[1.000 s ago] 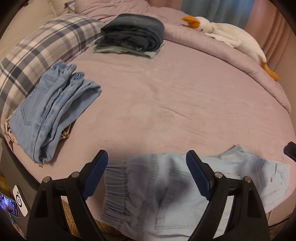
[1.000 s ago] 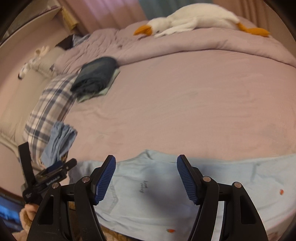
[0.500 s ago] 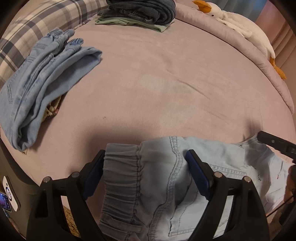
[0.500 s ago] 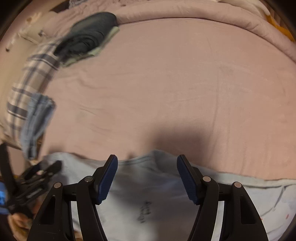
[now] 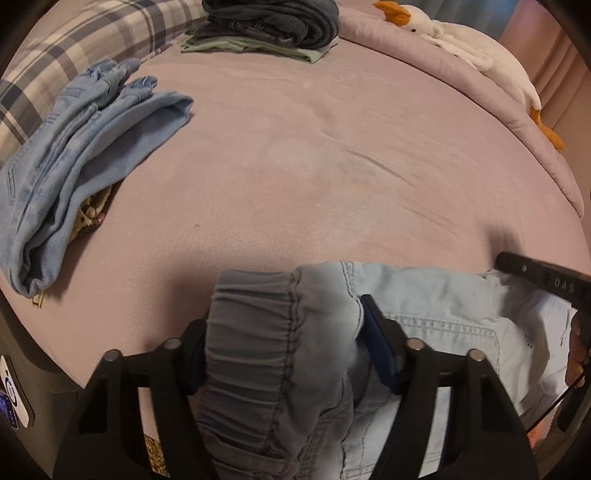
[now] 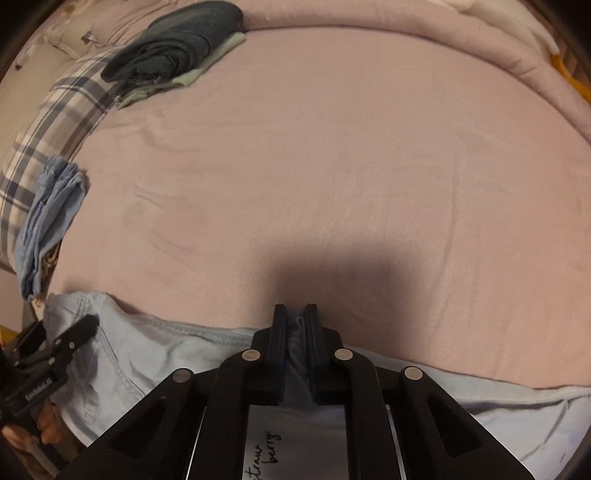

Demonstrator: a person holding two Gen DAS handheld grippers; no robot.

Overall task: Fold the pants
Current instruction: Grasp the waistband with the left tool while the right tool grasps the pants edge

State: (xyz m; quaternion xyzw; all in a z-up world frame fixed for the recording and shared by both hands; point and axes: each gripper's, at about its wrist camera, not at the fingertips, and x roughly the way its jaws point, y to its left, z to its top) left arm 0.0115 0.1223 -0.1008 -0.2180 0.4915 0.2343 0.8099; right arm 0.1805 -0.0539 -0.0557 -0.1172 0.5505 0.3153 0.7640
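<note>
Light blue denim pants [image 5: 436, 295] lie across the near edge of the pink bed [image 5: 314, 155]. My left gripper [image 5: 284, 317] has its jaws closing on the gathered elastic waistband [image 5: 266, 339], which bunches up between the blue pads. In the right wrist view the pants [image 6: 155, 350] stretch along the bed edge, and my right gripper [image 6: 295, 314] has its jaws closing, pinching a narrow fold of the upper hem. Black lettering on the fabric shows below the right fingers. Each gripper appears at the edge of the other's view.
Folded blue jeans [image 5: 74, 155] lie at the left by a plaid pillow [image 5: 74, 44]. A dark folded stack [image 5: 273, 22] sits at the far side. A white goose plush [image 5: 461, 48] rests on the rolled duvet at the back right.
Both grippers came down onto the pants at the bed's near edge. Their jaws went from wide apart to closed on fabric: left on the waistband, right on a fold.
</note>
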